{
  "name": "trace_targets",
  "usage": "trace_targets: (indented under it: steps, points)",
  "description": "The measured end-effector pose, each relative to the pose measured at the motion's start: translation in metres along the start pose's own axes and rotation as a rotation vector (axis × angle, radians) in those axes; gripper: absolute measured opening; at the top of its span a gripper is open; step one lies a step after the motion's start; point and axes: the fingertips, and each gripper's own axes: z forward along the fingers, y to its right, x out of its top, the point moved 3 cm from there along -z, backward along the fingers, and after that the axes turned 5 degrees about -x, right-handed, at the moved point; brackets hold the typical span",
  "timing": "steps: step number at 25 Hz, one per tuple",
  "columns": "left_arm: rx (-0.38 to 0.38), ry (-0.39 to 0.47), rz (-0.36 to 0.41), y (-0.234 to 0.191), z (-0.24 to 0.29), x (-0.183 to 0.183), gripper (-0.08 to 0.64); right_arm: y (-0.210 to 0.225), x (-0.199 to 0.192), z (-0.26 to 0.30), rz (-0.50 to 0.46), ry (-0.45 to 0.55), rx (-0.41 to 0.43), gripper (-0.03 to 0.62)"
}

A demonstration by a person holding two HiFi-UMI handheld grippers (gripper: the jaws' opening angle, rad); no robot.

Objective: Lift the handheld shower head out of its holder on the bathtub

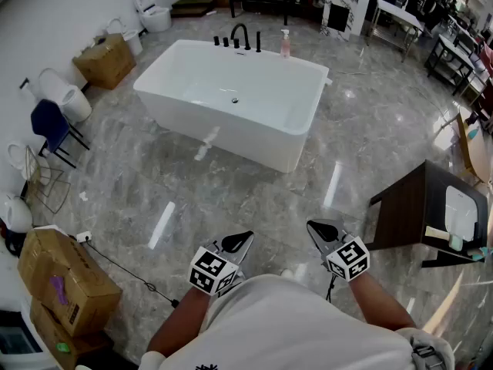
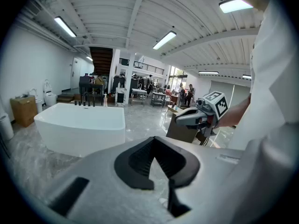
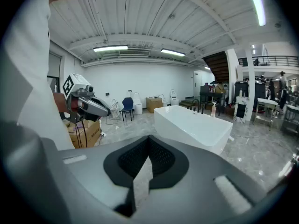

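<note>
Nothing is done yet: the left gripper (image 1: 236, 243) and right gripper (image 1: 324, 230) are closed tight and empty, far from the thin black shower head (image 1: 257, 42) on the white bathtub (image 1: 231, 133) at twelve o'clock.

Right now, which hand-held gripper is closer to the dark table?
Right. The right hand-held gripper is next to the dark table, on its left in the head view, not touching it. The left hand-held gripper is farther left, beyond the right one.

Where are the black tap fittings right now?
Head view: the black tap fittings stand on the far rim of the white bathtub, left of centre, with a pink bottle just to their right.
</note>
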Motion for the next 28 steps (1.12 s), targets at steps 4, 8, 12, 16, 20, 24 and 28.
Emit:
trace_targets:
  steps: [4,8,12,16,20,24,28]
  points:
    - [-0.014,0.001,-0.015,-0.025,-0.022,-0.017,0.008,-0.02,0.018,0.031,-0.024,0.02,0.002,0.011]
    - [-0.016,0.003,-0.027,-0.044,-0.049,-0.031,0.008,-0.041,0.024,0.051,-0.001,0.01,-0.002,0.011]
    - [-0.014,0.008,-0.033,-0.069,-0.08,-0.045,0.006,-0.06,0.043,0.075,0.02,0.069,-0.021,0.014]
    - [-0.022,-0.003,-0.032,-0.09,-0.1,-0.058,0.007,-0.066,0.059,0.095,0.055,0.119,-0.085,0.124]
    - [-0.023,-0.002,-0.061,-0.11,-0.104,-0.065,0.006,-0.064,0.064,0.108,0.074,0.122,-0.137,0.197]
    - [-0.024,0.01,-0.079,-0.134,-0.09,-0.056,0.007,-0.038,0.07,0.131,0.086,0.111,-0.159,0.265]
    - [-0.004,0.004,-0.084,-0.166,-0.072,-0.034,0.006,0.002,0.083,0.166,0.093,0.098,-0.161,0.293]
